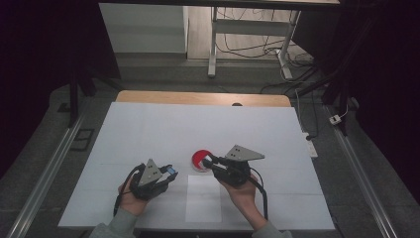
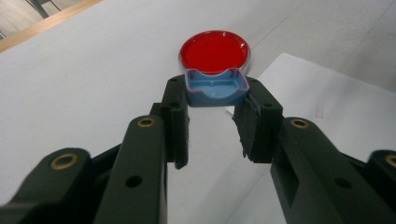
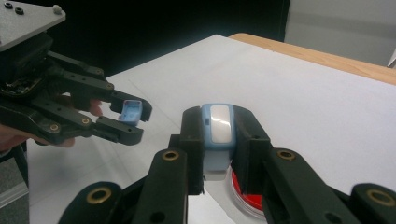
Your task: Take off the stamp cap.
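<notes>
So it looks like the small blue box has been pulled apart: the left gripper [image 1: 167, 171] has the cap [image 2: 215, 87] and the right gripper [image 1: 210, 161] has the body [image 3: 219, 125], the piece with the pale window on top. My guess is the opening part is done, and what's left is either tipping something into the red dish [image 1: 200, 159] or putting the two halves down. I can't tell if anything is inside.

Left jaws are narrowed to the width of the cap and pinch it right at the tips, hollow side facing the camera. Right jaws are closed tight on the body, one pad on each side, holding it just over the near rim of the dish.

Both grippers sit toward the near edge of the table [image 1: 148, 129], left one apart from the dish, right one over it. A paper sheet [image 1: 203, 198] lies at the near edge between the two hands.
</notes>
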Demonstrator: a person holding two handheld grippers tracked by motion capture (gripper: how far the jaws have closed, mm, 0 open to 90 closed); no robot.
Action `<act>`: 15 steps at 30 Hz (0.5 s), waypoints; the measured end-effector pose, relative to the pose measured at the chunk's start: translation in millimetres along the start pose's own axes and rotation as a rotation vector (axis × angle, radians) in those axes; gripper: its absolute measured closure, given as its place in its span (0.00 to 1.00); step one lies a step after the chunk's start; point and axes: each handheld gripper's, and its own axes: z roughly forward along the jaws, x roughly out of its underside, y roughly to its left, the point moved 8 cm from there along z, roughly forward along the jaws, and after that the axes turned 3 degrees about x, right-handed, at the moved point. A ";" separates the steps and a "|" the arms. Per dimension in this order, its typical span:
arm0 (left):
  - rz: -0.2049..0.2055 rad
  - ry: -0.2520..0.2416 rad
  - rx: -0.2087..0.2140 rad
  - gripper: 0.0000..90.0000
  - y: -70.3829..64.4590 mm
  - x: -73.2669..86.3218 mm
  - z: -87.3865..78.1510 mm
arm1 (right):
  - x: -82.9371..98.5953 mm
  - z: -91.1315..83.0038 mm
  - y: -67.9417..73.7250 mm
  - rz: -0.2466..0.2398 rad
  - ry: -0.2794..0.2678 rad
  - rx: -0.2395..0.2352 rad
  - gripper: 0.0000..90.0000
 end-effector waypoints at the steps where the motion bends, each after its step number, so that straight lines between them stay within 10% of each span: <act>1: 0.003 0.007 0.000 0.73 1.2 1.3 -1.6 | -0.1 -0.1 -0.5 -0.001 -0.001 0.002 0.84; 15: -0.031 0.016 -0.009 0.73 13.0 19.1 -22.9 | -0.5 -2.1 -4.7 -0.006 0.000 0.014 0.84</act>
